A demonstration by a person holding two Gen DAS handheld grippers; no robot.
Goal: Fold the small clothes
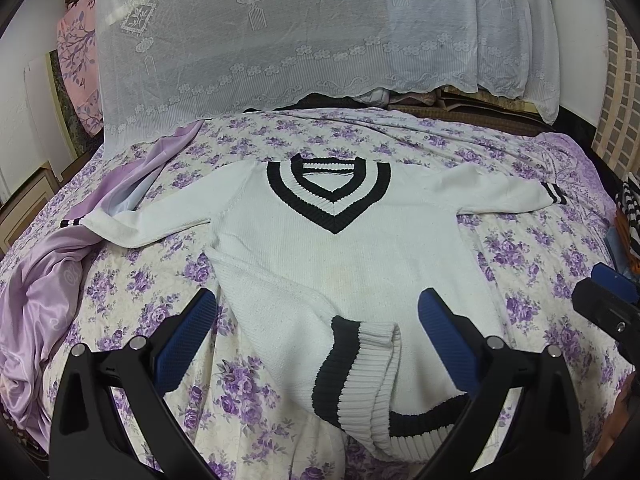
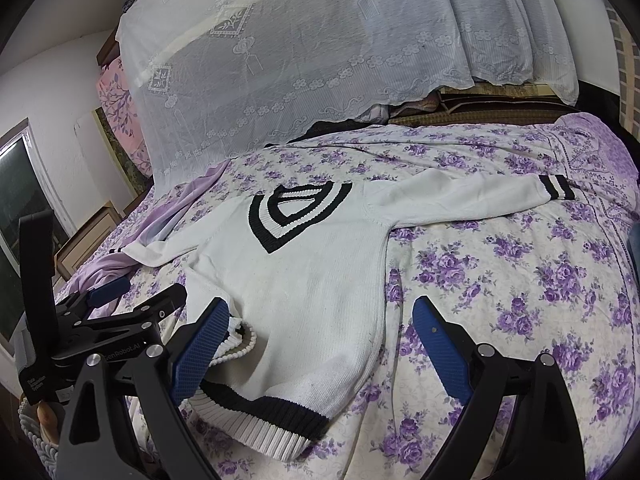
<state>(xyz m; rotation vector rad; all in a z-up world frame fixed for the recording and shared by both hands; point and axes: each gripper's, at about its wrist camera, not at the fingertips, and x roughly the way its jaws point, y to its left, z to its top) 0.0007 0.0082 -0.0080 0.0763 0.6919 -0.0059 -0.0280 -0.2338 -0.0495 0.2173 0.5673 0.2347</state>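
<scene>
A white knit sweater point(image 1: 340, 248) with black V-neck stripes point(image 1: 334, 200) lies face up on the floral bedspread point(image 1: 540, 272), both sleeves spread out. Its lower left hem corner point(image 1: 360, 364) is turned up over the body. My left gripper point(image 1: 318, 316) hovers open over that hem, one blue pad on each side, nothing held. In the right wrist view the sweater point(image 2: 304, 280) lies ahead. My right gripper point(image 2: 320, 312) stands open above its lower right part and hem point(image 2: 260, 412). The left gripper point(image 2: 148, 292) shows at that view's left side.
A lilac satin cloth point(image 1: 36, 292) is bunched on the bed's left side, under the left sleeve cuff point(image 1: 72, 223). A white lace cover point(image 1: 300, 32) drapes a tall pile at the back. Striped fabric point(image 1: 630, 216) lies at the right edge. Bare bedspread point(image 2: 520, 280) stretches right of the sweater.
</scene>
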